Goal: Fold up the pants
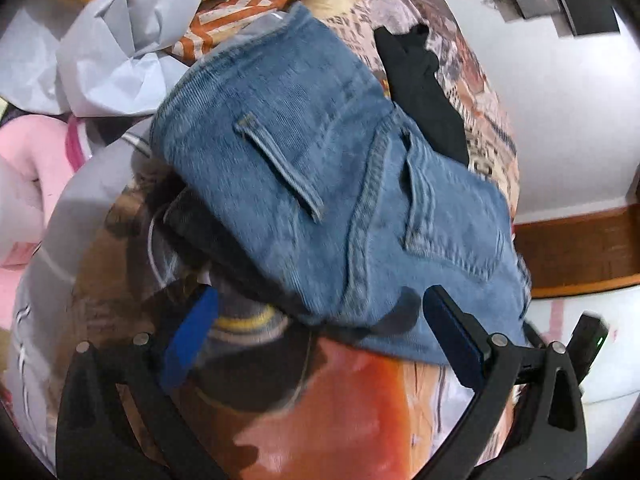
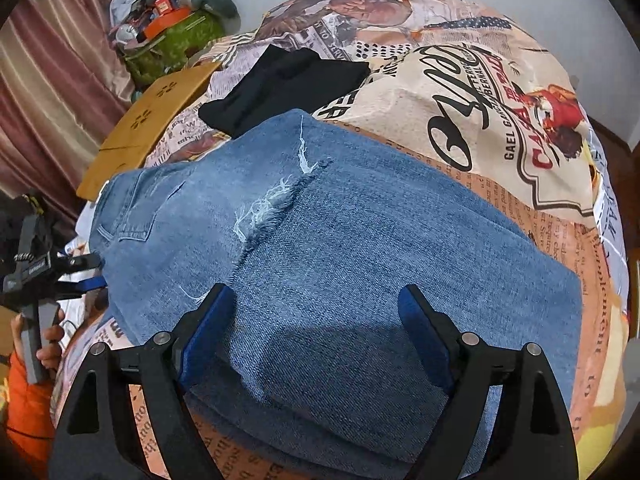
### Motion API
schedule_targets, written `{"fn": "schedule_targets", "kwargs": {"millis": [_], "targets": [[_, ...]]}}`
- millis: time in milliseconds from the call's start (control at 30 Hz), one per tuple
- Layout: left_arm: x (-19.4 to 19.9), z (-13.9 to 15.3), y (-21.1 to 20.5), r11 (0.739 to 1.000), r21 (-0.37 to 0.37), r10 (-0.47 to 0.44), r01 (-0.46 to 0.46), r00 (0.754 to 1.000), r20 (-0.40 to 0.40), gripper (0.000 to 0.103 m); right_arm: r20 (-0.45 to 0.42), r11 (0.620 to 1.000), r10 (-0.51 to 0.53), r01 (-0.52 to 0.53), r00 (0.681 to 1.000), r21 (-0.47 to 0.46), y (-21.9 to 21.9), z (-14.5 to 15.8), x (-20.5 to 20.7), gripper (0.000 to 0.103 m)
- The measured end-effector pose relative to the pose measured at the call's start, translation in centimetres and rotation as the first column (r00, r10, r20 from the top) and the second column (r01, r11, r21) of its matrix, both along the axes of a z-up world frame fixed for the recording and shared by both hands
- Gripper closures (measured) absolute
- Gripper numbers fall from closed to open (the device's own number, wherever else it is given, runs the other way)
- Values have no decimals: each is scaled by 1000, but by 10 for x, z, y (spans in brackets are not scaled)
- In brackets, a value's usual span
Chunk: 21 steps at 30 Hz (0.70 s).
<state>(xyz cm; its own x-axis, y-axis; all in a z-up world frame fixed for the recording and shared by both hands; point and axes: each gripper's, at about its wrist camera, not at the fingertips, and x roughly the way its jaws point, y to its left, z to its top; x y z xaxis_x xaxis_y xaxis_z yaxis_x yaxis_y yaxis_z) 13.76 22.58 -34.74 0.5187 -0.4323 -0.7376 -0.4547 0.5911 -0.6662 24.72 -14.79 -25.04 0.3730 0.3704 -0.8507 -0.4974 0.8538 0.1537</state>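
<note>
Blue jeans (image 1: 304, 184) lie folded on the printed bedspread (image 1: 360, 400); the left wrist view shows the waist end with a belt loop and back pocket. The right wrist view shows the leg part of the jeans (image 2: 360, 264) with a frayed rip. My left gripper (image 1: 320, 332) is open at the near edge of the waist end, holding nothing. My right gripper (image 2: 316, 332) is open, its fingers straddling the denim without clamping it. The left gripper also shows at the left edge of the right wrist view (image 2: 86, 272).
A black garment (image 2: 280, 88) lies folded on the bedspread (image 2: 480, 112) beyond the jeans. A yellow-brown board (image 2: 152, 128) and a pile of bags (image 2: 168, 28) sit at the far left. Grey and pink bundles (image 1: 120, 48) lie beside the jeans' waist end.
</note>
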Motion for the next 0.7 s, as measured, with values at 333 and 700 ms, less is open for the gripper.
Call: {"fn": "schedule_targets", "kwargs": {"millis": [333, 700], "targets": [[21, -18, 32, 996, -57, 67, -67, 998, 2, 38, 8, 1000, 8, -8, 1000, 2, 1, -2, 1, 17], [19, 60, 24, 946, 321, 17, -47, 995, 94, 73, 12, 998, -35, 35, 999, 58, -9, 10, -5, 19]]}}
